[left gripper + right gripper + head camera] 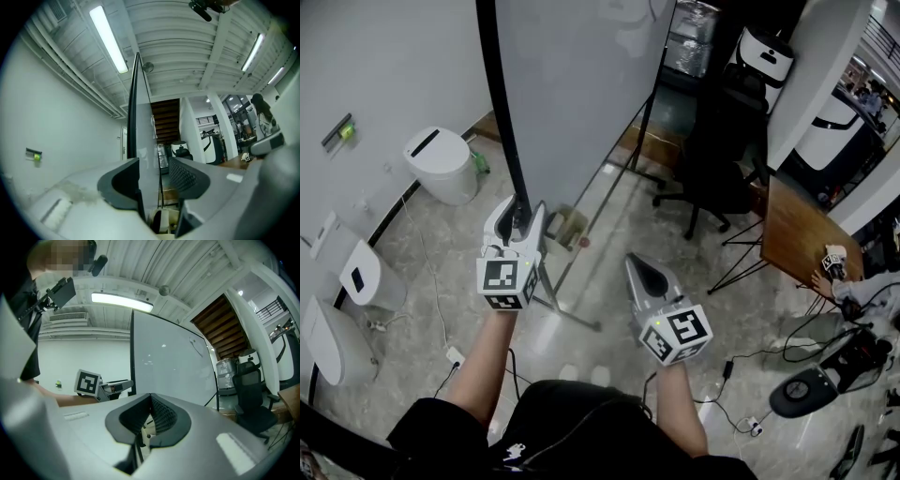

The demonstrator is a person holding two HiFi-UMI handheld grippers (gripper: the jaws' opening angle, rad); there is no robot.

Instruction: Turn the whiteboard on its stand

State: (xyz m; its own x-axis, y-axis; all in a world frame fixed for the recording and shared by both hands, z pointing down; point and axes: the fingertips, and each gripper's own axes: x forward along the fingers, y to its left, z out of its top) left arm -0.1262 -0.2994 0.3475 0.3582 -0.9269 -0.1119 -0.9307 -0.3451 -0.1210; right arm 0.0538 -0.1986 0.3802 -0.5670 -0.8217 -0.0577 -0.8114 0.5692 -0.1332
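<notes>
The whiteboard (581,84) stood upright on its black metal stand (605,192) on the stone floor, directly ahead of you, its black-framed edge (502,112) turned toward you and running down to your left hand. Beyond the board and to the right sat a black office chair (712,169), and farther right a wooden desk (802,239).

Your left gripper (523,208) straddled that framed edge low on the board. Its jaws were apart with the frame between them: the left pad lay against the black frame, while the right pad stood clear of the board's face, with a gap showing between the two.

Your right gripper (634,264) hung beside the board, near its stand and touching nothing, with its jaws closed together and nothing between them.
</notes>
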